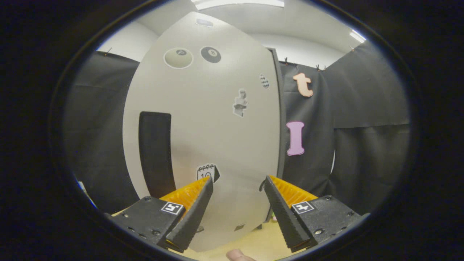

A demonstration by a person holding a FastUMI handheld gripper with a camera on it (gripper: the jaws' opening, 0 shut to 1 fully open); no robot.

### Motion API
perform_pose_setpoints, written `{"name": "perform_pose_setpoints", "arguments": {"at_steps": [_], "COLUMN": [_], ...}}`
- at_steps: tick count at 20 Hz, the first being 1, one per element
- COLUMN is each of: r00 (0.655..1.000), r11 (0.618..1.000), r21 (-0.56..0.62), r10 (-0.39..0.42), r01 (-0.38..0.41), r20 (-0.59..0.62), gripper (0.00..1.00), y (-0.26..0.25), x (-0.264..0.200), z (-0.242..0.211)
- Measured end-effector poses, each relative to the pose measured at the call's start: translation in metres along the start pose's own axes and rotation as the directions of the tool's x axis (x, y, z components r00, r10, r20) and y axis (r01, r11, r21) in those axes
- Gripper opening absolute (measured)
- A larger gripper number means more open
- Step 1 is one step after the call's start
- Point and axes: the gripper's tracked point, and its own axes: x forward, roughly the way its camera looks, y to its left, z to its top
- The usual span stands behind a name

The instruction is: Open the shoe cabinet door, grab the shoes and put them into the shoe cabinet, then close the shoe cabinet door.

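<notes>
**Inspector:** What was the condition of the tongs (238,185)?

**Assistant:** Released. The two fingers (192,206) stood well apart, with nothing between them, and their inner faces were ribbed like saw teeth. A small square marker sat on each finger block.

**Inspector:** And the shoe cabinet door (203,119)?

**Assistant:** It stood directly ahead of the tongs, just beyond the fingertips and rising well above them. It was a flat, pale grey-white panel with a smooth matt surface. Whether the fingertips touched it could not be told.

**Inspector:** Fittings on the door?

**Assistant:** A tall, narrow black handle recess (156,154), rectangular with rounded corners, lay beyond the left finger. Several stickers were on the panel: two round billiard-ball stickers (211,54) high above the tongs, a small figure sticker (239,103) above the gap, and a calendar sticker (206,172) just at the left fingertip.

**Inspector:** Surroundings?

**Assistant:** The door's dark right edge (280,119) ran above the right finger. Black cloth (362,145) hung on either side of the cabinet. A pale yellowish floor (261,239) showed below the gap, and a fingertip (237,255) of a person appeared nearest, beneath the tongs.
</notes>
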Motion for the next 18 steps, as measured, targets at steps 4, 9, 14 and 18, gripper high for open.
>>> {"name": "perform_pose_setpoints", "arguments": {"at_steps": [4, 9, 14, 18], "r00": [0.999, 0.999, 0.998, 0.998], "r11": [1.000, 0.999, 0.998, 0.995], "r21": [0.014, 0.051, 0.058, 0.088], "r10": [0.013, 0.011, 0.035, 0.056], "r01": [-0.013, -0.009, -0.033, -0.054], "r20": [-0.034, -0.041, -0.044, -0.026], "gripper": [0.95, 0.96, 0.97, 0.97], "y": [0.035, 0.046, 0.041, 0.028], "x": [0.033, 0.029, 0.005, -0.039], "z": [-0.019, -0.033, -0.045, -0.051]}}
